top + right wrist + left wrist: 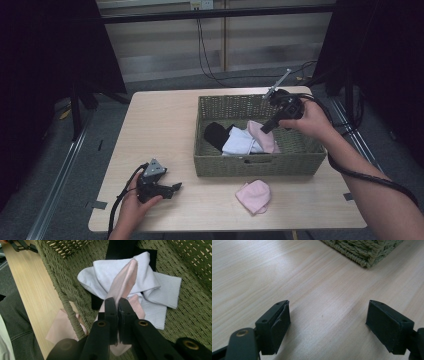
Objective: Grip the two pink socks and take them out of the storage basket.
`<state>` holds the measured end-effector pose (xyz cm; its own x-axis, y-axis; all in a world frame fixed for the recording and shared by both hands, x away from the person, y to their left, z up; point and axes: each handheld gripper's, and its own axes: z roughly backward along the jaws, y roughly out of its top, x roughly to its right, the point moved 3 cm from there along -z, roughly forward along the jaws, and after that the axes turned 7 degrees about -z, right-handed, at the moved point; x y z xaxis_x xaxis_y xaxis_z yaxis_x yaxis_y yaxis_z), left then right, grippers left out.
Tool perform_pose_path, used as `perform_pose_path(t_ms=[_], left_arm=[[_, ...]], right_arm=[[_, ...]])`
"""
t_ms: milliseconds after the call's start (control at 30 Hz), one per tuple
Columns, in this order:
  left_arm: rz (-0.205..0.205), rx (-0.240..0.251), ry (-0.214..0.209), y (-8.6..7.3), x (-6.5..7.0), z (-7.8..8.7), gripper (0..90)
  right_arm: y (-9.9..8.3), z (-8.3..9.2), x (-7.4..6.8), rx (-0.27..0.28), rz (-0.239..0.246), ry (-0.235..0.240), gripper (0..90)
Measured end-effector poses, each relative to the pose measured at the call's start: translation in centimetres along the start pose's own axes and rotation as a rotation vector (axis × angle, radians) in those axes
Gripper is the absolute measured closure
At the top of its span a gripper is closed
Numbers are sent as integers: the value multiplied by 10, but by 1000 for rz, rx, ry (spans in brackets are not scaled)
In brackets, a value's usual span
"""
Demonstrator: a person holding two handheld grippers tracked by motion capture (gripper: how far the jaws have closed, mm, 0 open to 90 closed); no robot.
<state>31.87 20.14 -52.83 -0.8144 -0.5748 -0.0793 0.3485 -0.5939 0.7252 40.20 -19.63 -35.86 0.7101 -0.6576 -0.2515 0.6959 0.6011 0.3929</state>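
Right gripper [266, 126] held above woven basket [215, 167], angled downward; jaws pressed together on soft pink sock [123, 281], lifted over white sock [160, 282] and black cloth [216, 134]. Left gripper [176, 187] rested low on wooden table [160, 125], jaws spread, nothing between. Second pink sock [254, 196] laid on table before basket.

My right gripper [267, 126] hangs over the woven basket [220, 165], jaws pinched on a pink sock [261, 134] that drapes onto the white sock [239, 142] and black sock [216, 134] inside. Another pink sock [254, 196] lies on the table [160, 125] just near of the basket. My left gripper [175, 187] rests at the near left, pointing right.
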Motion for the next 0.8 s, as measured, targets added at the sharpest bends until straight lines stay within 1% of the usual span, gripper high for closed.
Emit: perform_pose_path(t_ms=[100,300,400,467,567,700,733,800], left_arm=[[0,0,0,0,0,0,189],[0,0,0,0,0,0,189],[0,-1,0,0,0,0,189],[0,-1,0,0,0,0,189],[0,-1,0,0,0,0,189],[0,-1,0,0,0,0,189],[0,-1,0,0,0,0,189],[0,-1,0,0,0,0,189]], right_arm=[[2,5,-3,-10,11,-8,867],[6,19,-10,-1,36,-9,868],[7,22,-11,1,33,-12,868],[7,28,-13,3,40,-16,868],[7,31,-15,9,48,-12,868],[8,37,-20,10,60,-11,867],[8,39,-22,12,69,-8,867],[8,40,-24,12,71,-9,868]])
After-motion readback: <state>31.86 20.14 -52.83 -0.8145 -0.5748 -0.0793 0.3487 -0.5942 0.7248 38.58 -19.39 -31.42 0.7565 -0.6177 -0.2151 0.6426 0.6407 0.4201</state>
